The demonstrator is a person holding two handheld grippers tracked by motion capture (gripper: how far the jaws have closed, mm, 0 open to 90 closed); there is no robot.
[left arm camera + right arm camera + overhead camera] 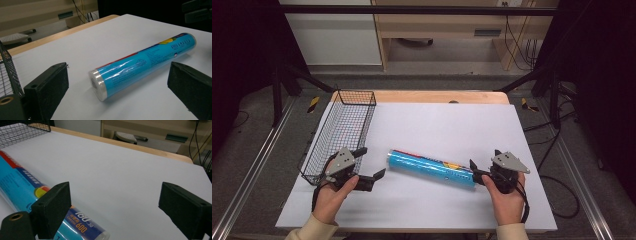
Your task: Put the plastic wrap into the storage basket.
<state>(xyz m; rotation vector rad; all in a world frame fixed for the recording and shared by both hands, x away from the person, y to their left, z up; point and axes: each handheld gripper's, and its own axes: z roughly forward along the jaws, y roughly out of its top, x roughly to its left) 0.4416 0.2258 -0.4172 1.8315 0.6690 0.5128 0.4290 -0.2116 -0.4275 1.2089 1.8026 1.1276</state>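
Blue roll lying flat mid-table, left claw wide open just off its nine o'clock end, right claw open at the three o'clock end, wire basket out at ten.

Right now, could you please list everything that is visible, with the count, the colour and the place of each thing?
roll: 1, blue wrapper with clear ends, lying on its side on the sheet between the two claws
wire basket: 1, black, on the left edge of the sheet
sheet: 1, white, covering most of the table
table: 1, light wood, far edge showing beyond the sheet
left claw: 1, black with grey plate, open, at the roll's left end, not touching it
right claw: 1, black with grey plate, open, at the roll's right end
hands: 2, one on each claw, cream sleeves
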